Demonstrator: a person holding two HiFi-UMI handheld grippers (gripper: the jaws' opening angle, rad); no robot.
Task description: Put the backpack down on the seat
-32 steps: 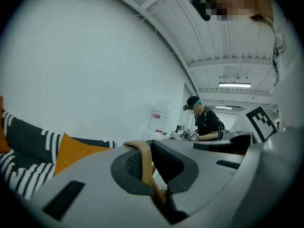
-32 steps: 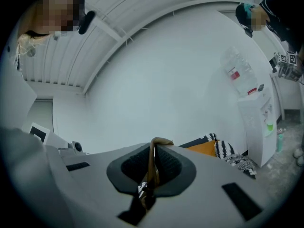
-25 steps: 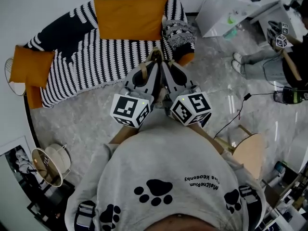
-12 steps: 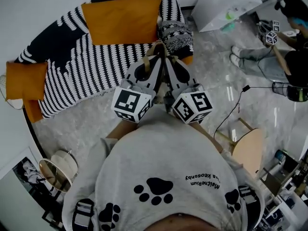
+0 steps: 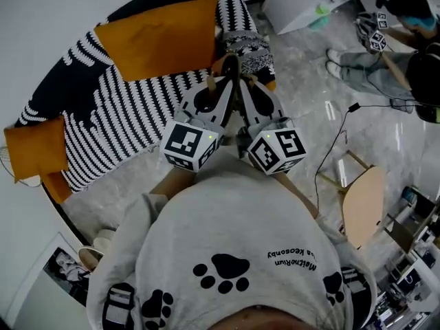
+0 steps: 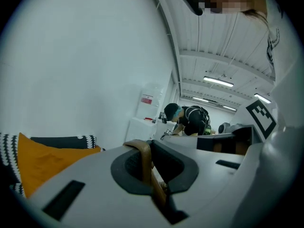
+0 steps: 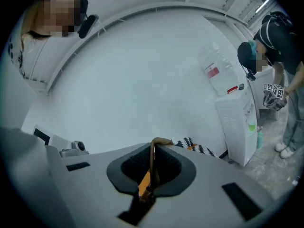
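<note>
Nearest, the person's grey sweatshirt fills the bottom of the head view. Left of it, bare marble floor lies open as far as the sofa's front edge. On the right there is less room: a wooden chair and a black cable sit close by.

The left gripper is pressed together on a tan left strap that loops up out of its jaws. The right gripper is clamped the same way on the right strap. The two grippers are held side by side, tips almost touching, over the front edge of the striped sofa near its right-hand end. The backpack's body is hidden beneath them, so I cannot tell whether it touches the seat.

Beyond lie a large orange cushion, a white cabinet and another person.

Since a second ago the sofa has swung round in the view and its edge has come under the tips. Both grips are unchanged.
</note>
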